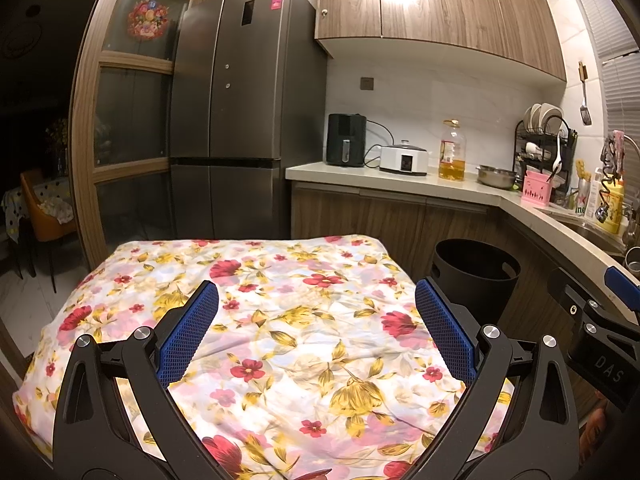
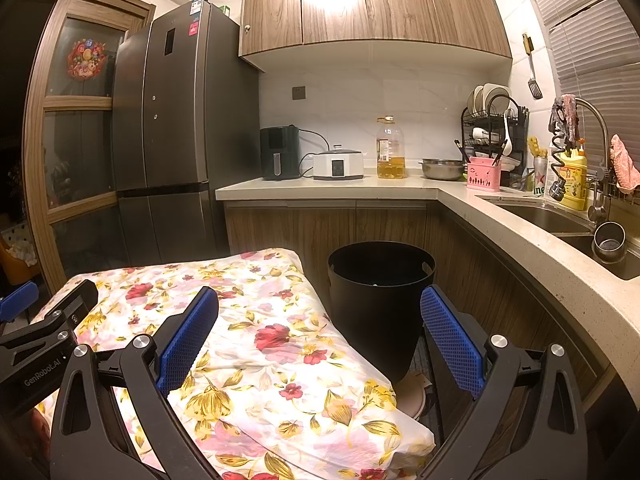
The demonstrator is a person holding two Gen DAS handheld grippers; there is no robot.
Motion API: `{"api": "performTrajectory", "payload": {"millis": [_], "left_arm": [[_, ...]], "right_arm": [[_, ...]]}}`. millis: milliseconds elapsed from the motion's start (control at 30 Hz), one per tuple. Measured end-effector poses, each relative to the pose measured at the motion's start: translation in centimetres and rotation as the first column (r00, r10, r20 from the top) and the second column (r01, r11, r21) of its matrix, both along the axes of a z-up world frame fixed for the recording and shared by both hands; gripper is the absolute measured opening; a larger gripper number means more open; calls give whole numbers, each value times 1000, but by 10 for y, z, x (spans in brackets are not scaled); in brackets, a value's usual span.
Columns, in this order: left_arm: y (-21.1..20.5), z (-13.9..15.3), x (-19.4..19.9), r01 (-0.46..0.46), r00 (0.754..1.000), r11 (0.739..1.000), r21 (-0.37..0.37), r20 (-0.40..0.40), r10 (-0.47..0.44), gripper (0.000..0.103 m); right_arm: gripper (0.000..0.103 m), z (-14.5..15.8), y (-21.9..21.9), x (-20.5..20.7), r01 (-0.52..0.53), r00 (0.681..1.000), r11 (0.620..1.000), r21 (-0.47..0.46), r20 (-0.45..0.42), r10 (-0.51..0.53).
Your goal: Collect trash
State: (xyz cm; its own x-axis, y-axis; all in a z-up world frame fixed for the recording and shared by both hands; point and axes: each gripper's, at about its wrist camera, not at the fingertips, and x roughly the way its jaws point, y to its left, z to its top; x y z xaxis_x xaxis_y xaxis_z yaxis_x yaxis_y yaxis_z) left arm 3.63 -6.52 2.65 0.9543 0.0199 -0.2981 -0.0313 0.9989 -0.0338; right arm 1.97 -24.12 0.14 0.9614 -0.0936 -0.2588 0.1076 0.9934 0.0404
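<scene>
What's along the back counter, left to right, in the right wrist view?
Air fryer → white cooker → oil bottle → steel bowl → pink holder → dish rack.

both wrist views face table (image 1: 280,320), bin (image 2: 380,300).

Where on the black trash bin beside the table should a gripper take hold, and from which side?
Grip the black trash bin at its rim by a handle cutout, coming from above: it stands upright and open-topped, with the table crowding its left wall.
</scene>
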Motion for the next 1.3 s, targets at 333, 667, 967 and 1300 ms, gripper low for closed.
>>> {"api": "performTrajectory", "payload": {"millis": [333,667,967,1300], "left_arm": [[0,-1,0,1,1000,1000,0,0,-1,97],[0,-4,0,12,1000,1000,3,-5,-12,97],[1,-8,1,28,1000,1000,10,-12,-27,87],[3,-8,1,31,999,999,14,-12,-31,87]], "right_arm": [[97,0,1,0,2,1000,1000,2,0,-2],[97,1,1,-1,5,1000,1000,2,0,-5],[97,1,1,-1,5,1000,1000,3,0,-5],[97,0,1,-2,5,1000,1000,4,1,-5]]}}
